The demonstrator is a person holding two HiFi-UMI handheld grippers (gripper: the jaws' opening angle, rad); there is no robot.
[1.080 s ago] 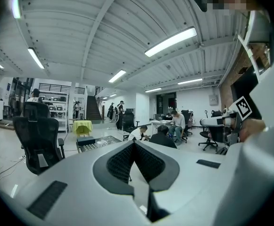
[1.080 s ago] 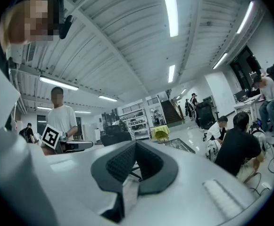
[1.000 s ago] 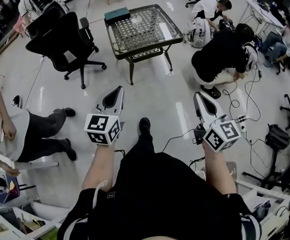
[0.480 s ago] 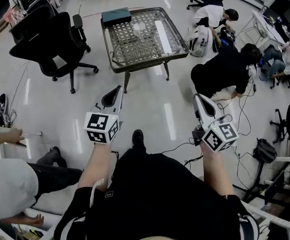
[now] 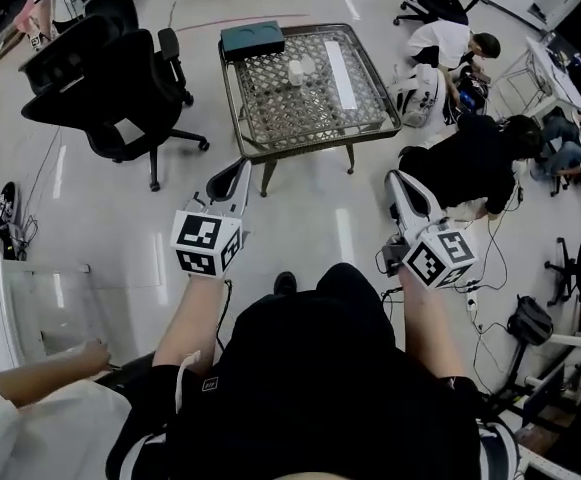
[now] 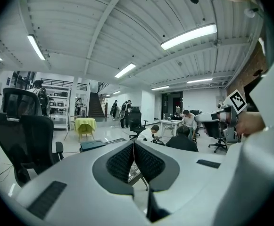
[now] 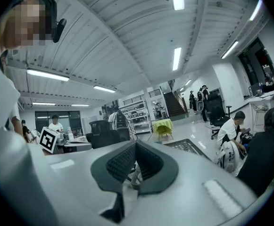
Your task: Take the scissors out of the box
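Head view: I hold my left tool (image 5: 238,168) and right tool (image 5: 395,180) above the floor, both aimed at the lattice table (image 5: 320,142). A teal box (image 5: 252,39) lies on its far left corner, top closed, so its contents are hidden and I see no scissors. A white cup (image 5: 295,70) stands near the middle.

Left gripper view: jaws pressed together, nothing between. The box shows just left of them.

Right gripper view: jaws likewise together, empty. The table top shows to their right, the box does not.
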